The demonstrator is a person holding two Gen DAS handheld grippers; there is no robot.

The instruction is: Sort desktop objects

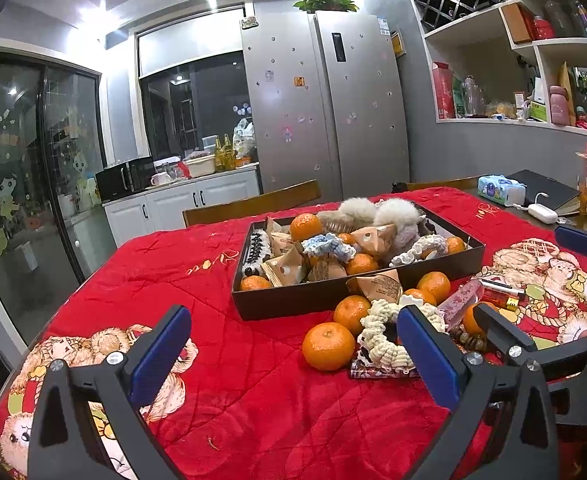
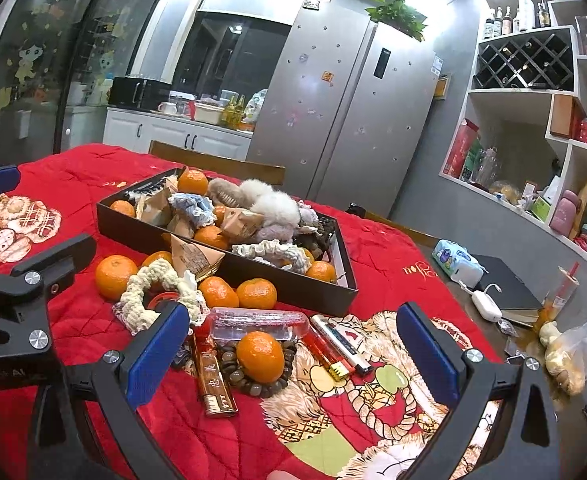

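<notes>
A dark tray (image 1: 293,300) (image 2: 229,268) on the red blanket holds oranges, paper-wrapped snacks, scrunchies and fluffy hair ties. In front of it lie loose oranges (image 1: 328,346) (image 2: 116,276), a cream knit scrunchie (image 1: 385,334) (image 2: 153,284), a wrapped snack (image 2: 195,258), a clear tube (image 2: 259,323), lighters (image 2: 335,350), a gold bar-shaped item (image 2: 215,380) and a bead bracelet (image 2: 253,386) with an orange (image 2: 260,356) on it. My left gripper (image 1: 293,356) is open and empty, above the blanket left of the pile. My right gripper (image 2: 293,356) is open and empty, around the beads and orange.
The table's right side holds a tissue pack (image 2: 455,262), a black notebook (image 2: 505,288), a white charger (image 2: 485,306), a drink cup (image 2: 561,296) and a plastic bag (image 2: 573,352). A wooden chair back (image 1: 253,202) stands behind the table. A fridge and shelves are beyond.
</notes>
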